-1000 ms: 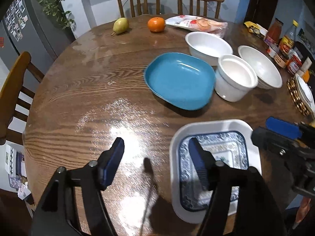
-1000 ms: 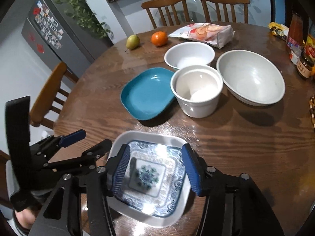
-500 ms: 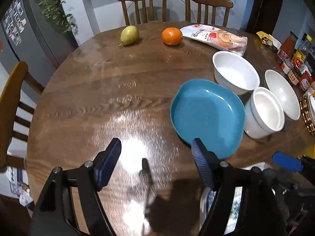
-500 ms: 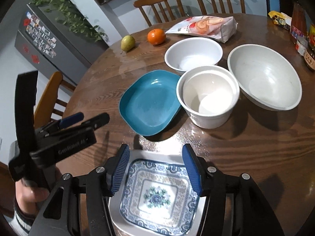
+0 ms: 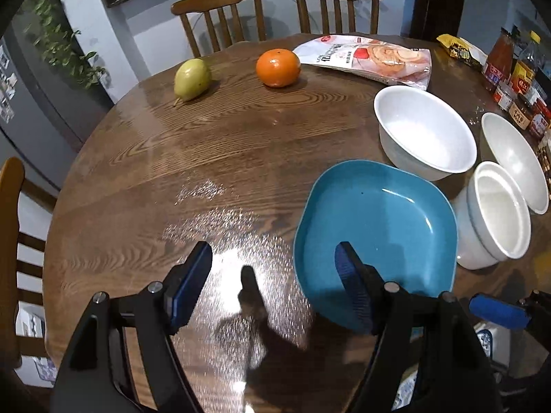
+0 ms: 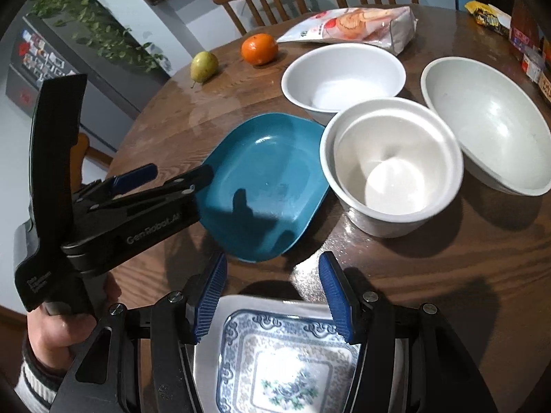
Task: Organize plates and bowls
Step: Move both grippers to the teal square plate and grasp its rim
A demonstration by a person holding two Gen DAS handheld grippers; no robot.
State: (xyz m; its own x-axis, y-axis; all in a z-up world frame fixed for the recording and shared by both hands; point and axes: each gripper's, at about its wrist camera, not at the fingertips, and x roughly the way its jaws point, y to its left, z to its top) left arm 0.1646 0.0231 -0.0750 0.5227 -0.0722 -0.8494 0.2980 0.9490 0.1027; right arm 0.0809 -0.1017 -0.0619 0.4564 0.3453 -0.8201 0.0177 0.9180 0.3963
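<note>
Teal plate (image 6: 261, 186) lies mid-table, white bowls at its 3 o'clock. Left gripper (image 5: 272, 285) gapes wide over its near rim, gripping nothing. Right gripper (image 6: 272, 292) stands half open above the patterned plate (image 6: 286, 361), contact unclear; that plate is cut off at 6 o'clock.

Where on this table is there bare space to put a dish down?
The wide bare wood left of the teal plate, reaching back to the pear and orange. The right side is crowded: three white bowls bunched together, with the jars behind.
</note>
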